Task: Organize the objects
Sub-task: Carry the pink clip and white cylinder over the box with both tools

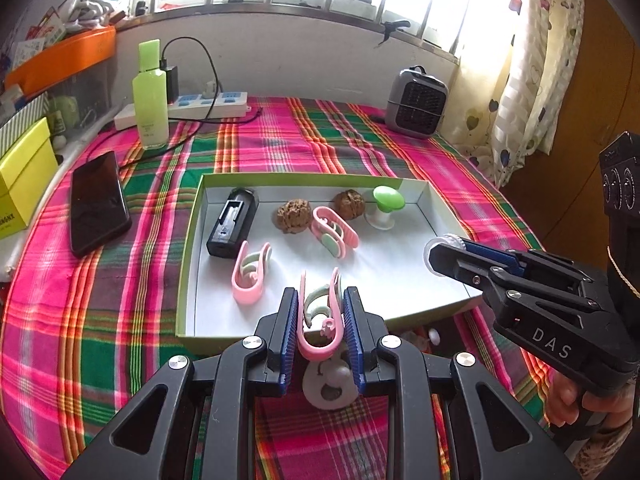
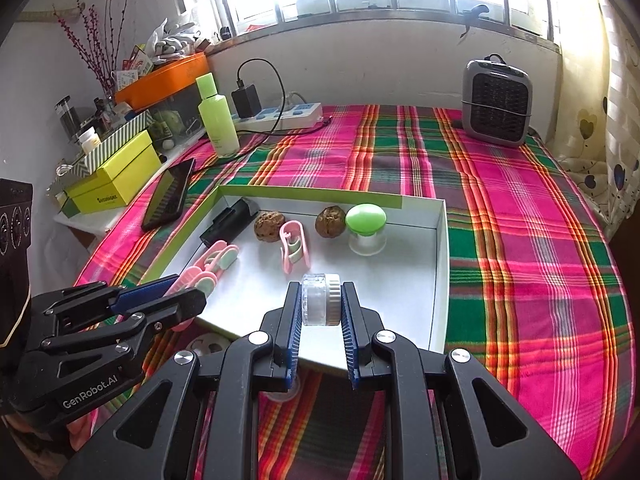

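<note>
Daylight from a barred window falls on a table under a pink-and-green plaid cloth (image 1: 280,148), where a shallow white tray with green walls (image 1: 188,256) lies.

Left gripper (image 1: 320,316): its blue pads pinch a pink clip (image 1: 320,344) by its looped end over the tray's near wall, open prongs pointing into the tray. Below it, on the cloth just outside the tray, lies a small white round piece (image 1: 330,394).

Right gripper (image 2: 320,304): its fingers clamp a small clear jar with a white ribbed cap (image 2: 321,299), held on its side above the tray's near right part.

Inside the tray, another pink clip (image 1: 250,276) lies near left, a third (image 1: 334,232) in the middle, a black charger (image 1: 232,222) at far left, two walnuts (image 1: 294,216) along the far side, and a green-topped knob on a white base (image 1: 384,206) in the far right corner.

Left of the tray a dark phone (image 1: 98,202) rests on the cloth; beyond it stand a green bottle (image 1: 150,96) and a white power strip (image 1: 208,106). A grey heater (image 1: 416,104) sits at far right.
</note>
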Available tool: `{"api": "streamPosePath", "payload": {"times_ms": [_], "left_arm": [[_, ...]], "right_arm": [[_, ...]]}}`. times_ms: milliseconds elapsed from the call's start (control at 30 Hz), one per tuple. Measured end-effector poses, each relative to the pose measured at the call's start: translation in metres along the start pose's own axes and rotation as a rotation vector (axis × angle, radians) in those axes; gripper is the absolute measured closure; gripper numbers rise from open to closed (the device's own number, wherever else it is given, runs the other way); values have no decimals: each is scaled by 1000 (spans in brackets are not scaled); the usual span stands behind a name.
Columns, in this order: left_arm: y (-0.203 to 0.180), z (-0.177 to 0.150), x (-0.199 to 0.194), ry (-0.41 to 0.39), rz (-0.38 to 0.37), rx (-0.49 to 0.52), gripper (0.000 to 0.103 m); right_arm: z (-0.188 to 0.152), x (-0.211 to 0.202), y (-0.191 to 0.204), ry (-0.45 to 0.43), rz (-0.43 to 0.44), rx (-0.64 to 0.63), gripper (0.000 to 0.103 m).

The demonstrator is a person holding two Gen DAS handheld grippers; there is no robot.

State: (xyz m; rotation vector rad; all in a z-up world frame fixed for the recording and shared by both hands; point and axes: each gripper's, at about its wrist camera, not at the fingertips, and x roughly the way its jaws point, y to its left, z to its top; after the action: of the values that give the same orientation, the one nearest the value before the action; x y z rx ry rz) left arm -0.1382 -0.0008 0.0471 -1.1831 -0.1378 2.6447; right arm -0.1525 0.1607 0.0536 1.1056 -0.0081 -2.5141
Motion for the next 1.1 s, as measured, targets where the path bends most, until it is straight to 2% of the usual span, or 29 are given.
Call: {"api": "streamPosePath", "payload": {"times_ms": [333, 1100], "left_arm": [[5, 11, 22, 21, 10, -9, 82], [11, 30, 59, 54, 30, -19, 82]], "right_arm": [[17, 23, -9, 34, -1, 2, 83], [33, 61, -13, 91, 7, -20, 83]]}}
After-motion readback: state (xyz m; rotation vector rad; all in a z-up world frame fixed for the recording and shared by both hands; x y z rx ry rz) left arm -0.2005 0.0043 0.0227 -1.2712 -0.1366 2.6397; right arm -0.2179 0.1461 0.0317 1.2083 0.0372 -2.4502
